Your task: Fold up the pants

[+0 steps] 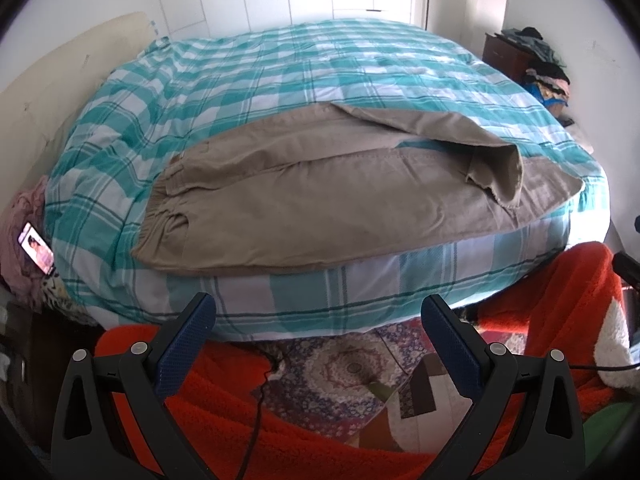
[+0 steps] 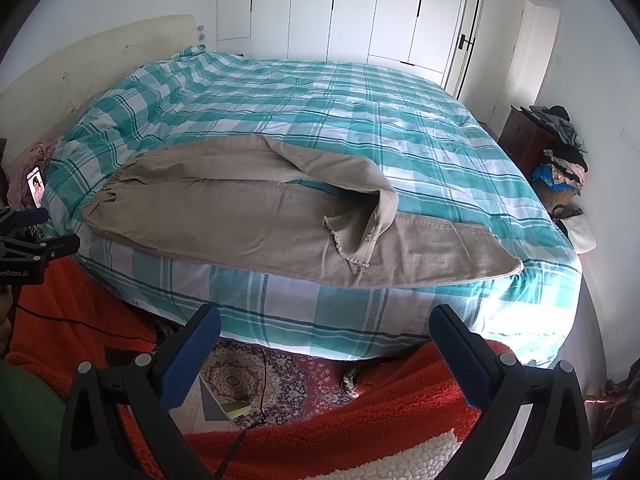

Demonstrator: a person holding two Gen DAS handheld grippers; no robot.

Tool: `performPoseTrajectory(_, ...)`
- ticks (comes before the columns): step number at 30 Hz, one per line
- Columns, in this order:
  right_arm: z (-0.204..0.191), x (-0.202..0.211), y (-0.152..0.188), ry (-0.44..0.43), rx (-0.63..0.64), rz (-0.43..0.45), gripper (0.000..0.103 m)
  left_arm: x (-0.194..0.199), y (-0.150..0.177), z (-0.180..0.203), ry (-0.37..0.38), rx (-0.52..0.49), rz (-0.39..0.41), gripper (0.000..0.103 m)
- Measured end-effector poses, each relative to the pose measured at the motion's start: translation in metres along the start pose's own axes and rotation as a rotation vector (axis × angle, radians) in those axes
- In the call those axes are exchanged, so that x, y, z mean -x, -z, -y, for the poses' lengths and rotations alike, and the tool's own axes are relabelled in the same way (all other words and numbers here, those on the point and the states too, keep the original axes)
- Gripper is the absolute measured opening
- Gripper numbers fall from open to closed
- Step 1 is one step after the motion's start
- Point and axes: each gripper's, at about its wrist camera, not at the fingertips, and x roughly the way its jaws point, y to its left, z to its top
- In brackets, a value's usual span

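Both grippers, left [image 1: 318, 334] and right [image 2: 324, 346], hung spread and empty below the bed edge [image 2: 320, 304]; pants [image 1: 320, 200] lay lengthwise ahead, cuffs rightward, nearer the right.

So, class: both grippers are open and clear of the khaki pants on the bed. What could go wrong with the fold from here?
1. The pants lie along the bed's near edge; a tug toward the person could slide them off onto the rug.
2. The upper leg is already bunched and twisted over the lower one, so folding now may trap creases.
3. The left gripper and right gripper hang low by the trailing cable, which could snag.
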Motion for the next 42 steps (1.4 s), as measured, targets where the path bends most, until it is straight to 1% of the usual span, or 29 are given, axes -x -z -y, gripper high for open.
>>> performPoseTrajectory(5,0.003,-0.001,0.001,-0.014,-0.019,0.003,0.103,0.002,0.0,0.003,-0.009,-0.009,0.012,0.102)
performPoseTrajectory(7,0.004,-0.001,0.002,-0.018,-0.022,0.003,0.103,0.0,0.001,0.004,-0.008,-0.015,0.006,0.102)
performPoseTrajectory(9,0.002,0.0,0.002,-0.019,-0.016,0.006,0.103,-0.001,0.002,0.006,0.001,-0.019,0.001,0.102)
performPoseTrajectory(15,-0.005,0.001,0.001,-0.029,0.016,0.014,0.103,0.003,0.002,0.011,0.007,-0.045,0.025,0.102)
performPoseTrajectory(25,-0.009,0.001,0.001,-0.032,0.033,0.013,0.103,0.003,0.003,0.006,0.01,-0.022,0.03,0.102)
performPoseTrajectory(35,-0.011,0.002,0.002,-0.045,0.036,0.016,0.103,0.003,0.004,0.004,0.007,-0.024,0.022,0.102)
performPoseTrajectory(42,-0.012,0.001,0.003,-0.049,0.031,0.015,0.103,0.002,0.004,0.005,0.011,-0.022,0.034,0.102)
